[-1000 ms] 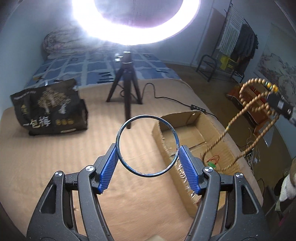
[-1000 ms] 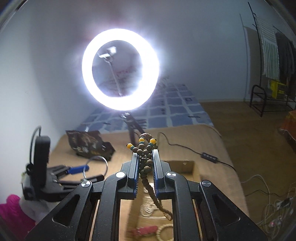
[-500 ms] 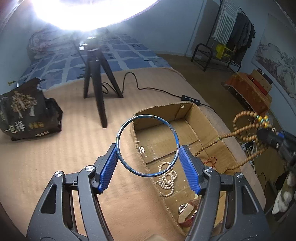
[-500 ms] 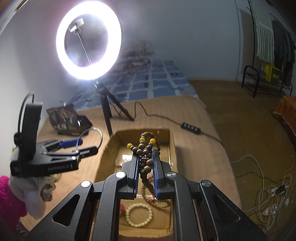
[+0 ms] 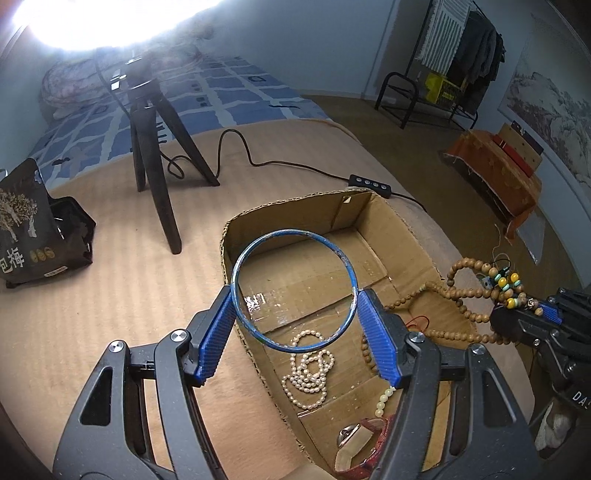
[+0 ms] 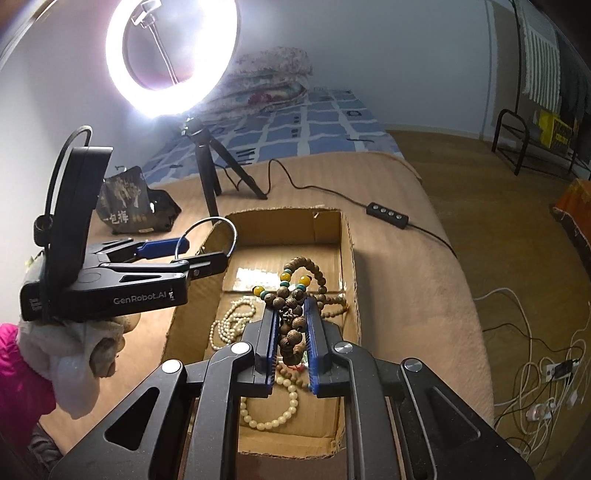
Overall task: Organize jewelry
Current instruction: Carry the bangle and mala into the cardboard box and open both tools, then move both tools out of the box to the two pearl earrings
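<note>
The left gripper (image 5: 295, 325) is clamping a bangle (image 5: 293, 290) and the right gripper (image 6: 291, 332) a bead necklace (image 6: 295, 295), both hovering over the cardboard box (image 5: 402, 225); next, releasing them inside.

Left gripper (image 5: 293, 317) wide, right gripper (image 6: 291, 332) clamped.

the ring light (image 5: 92, 22) is cut off by the top edge of the left wrist view, a glare with no outline. the red watch (image 5: 364, 452) in the cardboard box (image 5: 413, 236) lies partly behind the left tongs (image 5: 295, 326). the cream bead bracelet (image 6: 271, 417) is partly covered by the right tongs (image 6: 291, 314). print on the black bag (image 6: 125, 206) is too small to read.
</note>
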Tool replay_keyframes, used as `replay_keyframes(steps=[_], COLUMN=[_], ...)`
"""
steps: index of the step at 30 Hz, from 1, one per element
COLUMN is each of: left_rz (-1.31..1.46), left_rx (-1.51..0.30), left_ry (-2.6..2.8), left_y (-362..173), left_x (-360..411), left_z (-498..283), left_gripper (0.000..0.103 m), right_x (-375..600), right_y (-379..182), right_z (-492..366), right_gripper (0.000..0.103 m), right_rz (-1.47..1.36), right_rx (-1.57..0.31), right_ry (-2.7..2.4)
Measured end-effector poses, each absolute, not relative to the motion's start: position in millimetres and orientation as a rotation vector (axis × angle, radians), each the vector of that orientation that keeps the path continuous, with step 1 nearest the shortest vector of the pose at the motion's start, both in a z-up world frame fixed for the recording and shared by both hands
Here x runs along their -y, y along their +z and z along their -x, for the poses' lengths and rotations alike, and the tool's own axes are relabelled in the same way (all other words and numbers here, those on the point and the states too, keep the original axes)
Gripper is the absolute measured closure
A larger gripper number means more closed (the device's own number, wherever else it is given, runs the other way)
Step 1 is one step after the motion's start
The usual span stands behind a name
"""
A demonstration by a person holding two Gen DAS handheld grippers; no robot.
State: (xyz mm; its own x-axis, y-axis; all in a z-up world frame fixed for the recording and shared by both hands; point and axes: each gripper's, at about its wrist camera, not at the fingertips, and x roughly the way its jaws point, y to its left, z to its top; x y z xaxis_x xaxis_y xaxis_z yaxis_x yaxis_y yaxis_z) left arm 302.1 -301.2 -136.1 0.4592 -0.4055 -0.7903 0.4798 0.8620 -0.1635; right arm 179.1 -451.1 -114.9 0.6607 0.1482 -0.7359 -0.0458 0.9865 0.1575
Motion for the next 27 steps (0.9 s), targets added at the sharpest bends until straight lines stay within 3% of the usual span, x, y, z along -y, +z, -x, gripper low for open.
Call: replay_keyframes(steps=[4,6,7,8,10,27], left_rz=[-0.079,-0.079,-0.076,-0.078,-0.084,-0.09], left_rx=[-0.957,-0.967,-0.967,-0.965,-0.959,-0.919], left_ry=[-0.544,-0.536,-0.539,-0.538,-0.533,-0.515], left_y=[-137,-137,-136,-135,-133,-106], left_x=[303,304,304,304,303,279], left_z=[-302,-302,-302,-301,-300,-279], left_gripper=[0.034,0.031,0.031,0.031,0.03,0.03], right_x=[454,454,454,454,454,444], right_y=[-117,-117,-117,-117,-117,-103], right_z=[-178,-178,-178,-177,-176,-161], right_gripper=[0.09,0.085,0.074,0.056,0.036,0.036], right_rz=[-0.15,-0.145,-0.14,-0.137,-0.136,-0.118], right_rx=[-0.851,-0.854,-0.857,-0.859,-0.849,-0.831], right_ry=[0.12,0.113,0.105,0.097,0.08,0.062])
